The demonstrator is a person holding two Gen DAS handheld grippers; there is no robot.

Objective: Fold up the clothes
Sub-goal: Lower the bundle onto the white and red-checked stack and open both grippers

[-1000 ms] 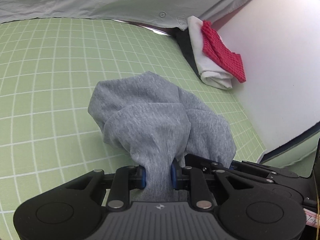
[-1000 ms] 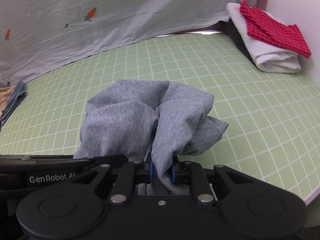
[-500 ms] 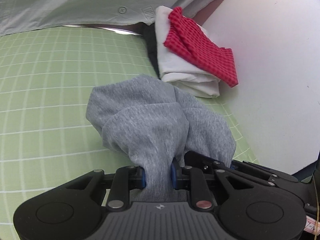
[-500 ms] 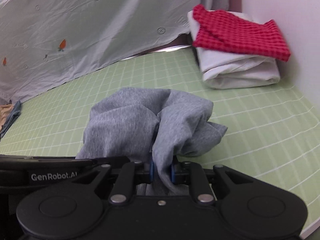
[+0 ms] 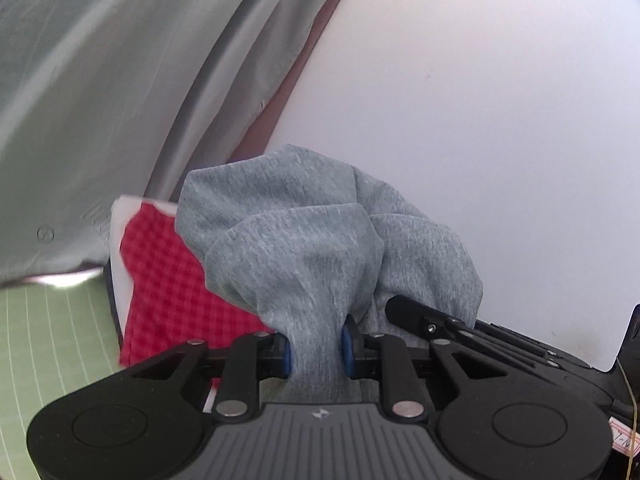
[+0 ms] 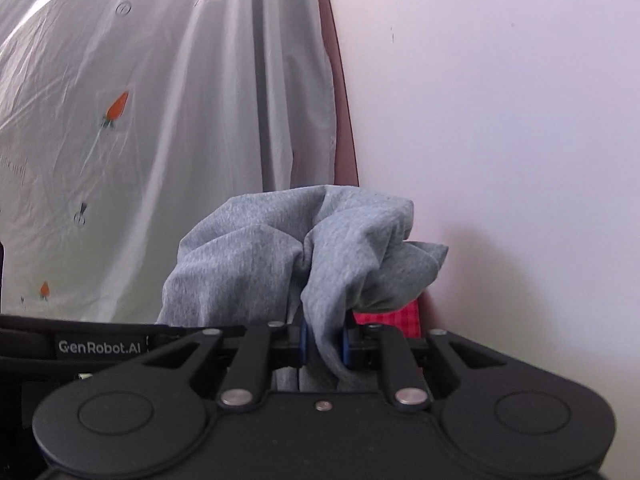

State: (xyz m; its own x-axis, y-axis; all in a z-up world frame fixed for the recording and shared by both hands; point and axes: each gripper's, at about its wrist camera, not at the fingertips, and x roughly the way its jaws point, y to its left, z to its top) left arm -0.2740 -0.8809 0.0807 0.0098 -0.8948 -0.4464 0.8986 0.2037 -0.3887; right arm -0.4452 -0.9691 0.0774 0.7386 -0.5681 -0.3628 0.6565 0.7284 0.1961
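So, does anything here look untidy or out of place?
Yes. The grey garment is a crumpled bunch, not a flat fold, pinched in both the left gripper and the right gripper. It hangs over the folded red cloth. The left jaws are opening.

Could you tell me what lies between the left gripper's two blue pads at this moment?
A bunched fold of the grey garment sits between the left gripper pads, whose jaws are opening; the left wrist view shows it, with the red checked cloth beyond.

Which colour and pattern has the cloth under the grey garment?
Red cloth with a small check pattern, seen best in the left wrist view.
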